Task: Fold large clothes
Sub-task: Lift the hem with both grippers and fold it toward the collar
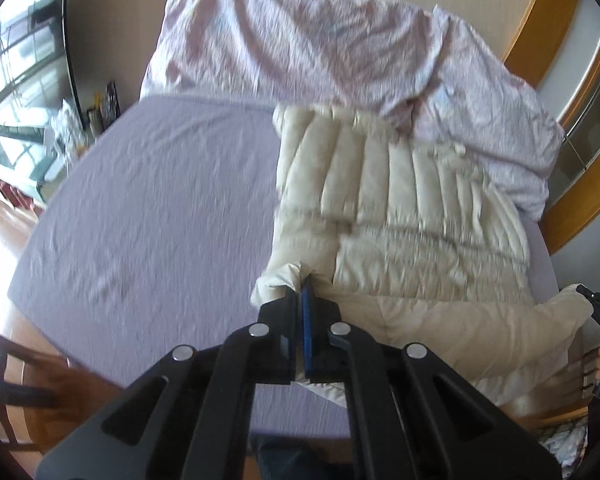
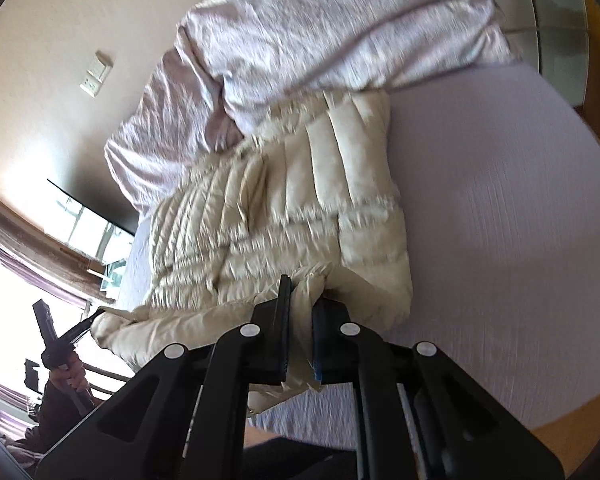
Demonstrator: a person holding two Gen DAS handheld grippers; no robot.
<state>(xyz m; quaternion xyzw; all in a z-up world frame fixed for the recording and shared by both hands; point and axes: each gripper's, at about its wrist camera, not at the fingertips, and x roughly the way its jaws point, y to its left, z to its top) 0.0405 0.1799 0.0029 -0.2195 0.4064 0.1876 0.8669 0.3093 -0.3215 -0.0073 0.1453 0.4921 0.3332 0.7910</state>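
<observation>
A cream quilted puffer jacket (image 1: pixel 400 200) lies on the lilac bed sheet (image 1: pixel 160 200), partly folded, its far end by the crumpled bedding. My left gripper (image 1: pixel 303 292) is shut on the jacket's near edge. In the left wrist view the other gripper (image 1: pixel 598 308) shows at the far right, at a puffed corner of the jacket. In the right wrist view the jacket (image 2: pixel 300 208) fills the middle and my right gripper (image 2: pixel 300 300) is shut on a fold of its near edge. The other gripper (image 2: pixel 88 320) shows at the left, holding the jacket's other corner.
A crumpled pale pink duvet (image 1: pixel 320 48) lies along the far side of the bed. A wooden headboard or frame (image 1: pixel 540 20) stands at the right. A window and cluttered shelf (image 1: pixel 40 120) are at the left. A wall socket (image 2: pixel 96 74) is on the wall.
</observation>
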